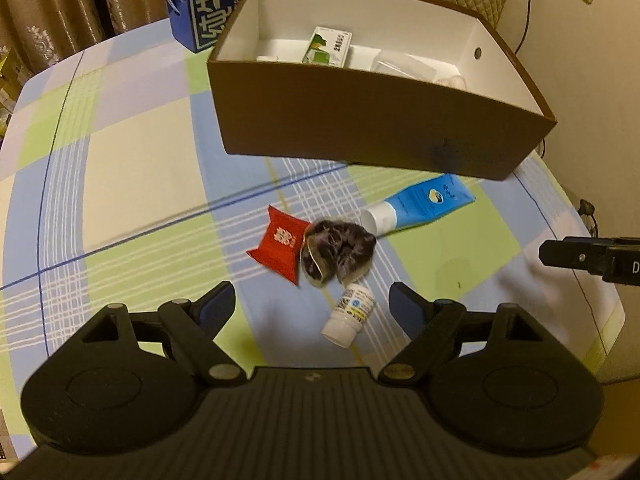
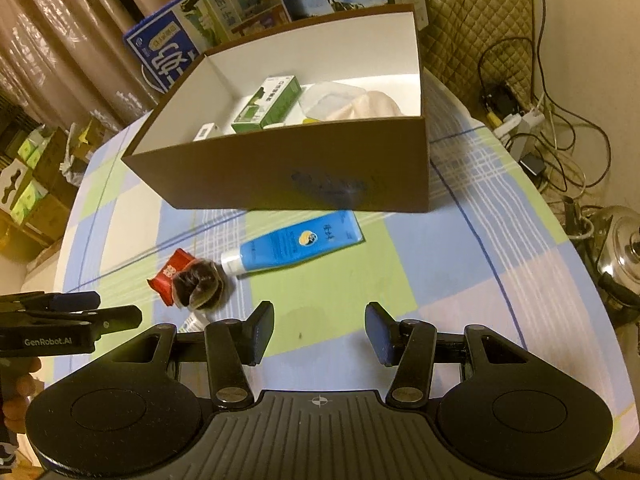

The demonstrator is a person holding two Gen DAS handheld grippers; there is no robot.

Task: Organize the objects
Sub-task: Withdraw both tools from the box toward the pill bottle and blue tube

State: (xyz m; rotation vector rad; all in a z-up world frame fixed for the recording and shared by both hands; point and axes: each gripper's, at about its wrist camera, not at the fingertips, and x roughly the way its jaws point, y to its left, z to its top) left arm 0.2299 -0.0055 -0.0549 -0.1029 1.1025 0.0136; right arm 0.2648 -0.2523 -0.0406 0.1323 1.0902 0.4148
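A brown cardboard box point(image 1: 360, 120) point(image 2: 280, 176) with a white inside stands at the table's far side. It holds a green carton point(image 1: 328, 46) point(image 2: 268, 106) and a clear plastic tub point(image 2: 332, 98). In front of it lie a blue tube point(image 1: 420, 204) point(image 2: 296, 246), a red packet point(image 1: 280, 246) point(image 2: 170, 272), a dark furry bundle point(image 1: 338, 250) point(image 2: 198, 284) and a small white bottle point(image 1: 350, 314) point(image 2: 192, 323). My left gripper point(image 1: 312, 304) is open above the bottle. My right gripper point(image 2: 319, 332) is open over bare cloth, nothing between its fingers.
The checked tablecloth point(image 1: 120, 160) covers the table. Blue milk cartons point(image 1: 200, 0) point(image 2: 176, 44) stand behind the box. Cables and a power strip point(image 2: 524, 120) lie at the far right, with a steel kettle point(image 2: 620, 248) beside the table. A hand point(image 2: 18, 392) holds the left gripper.
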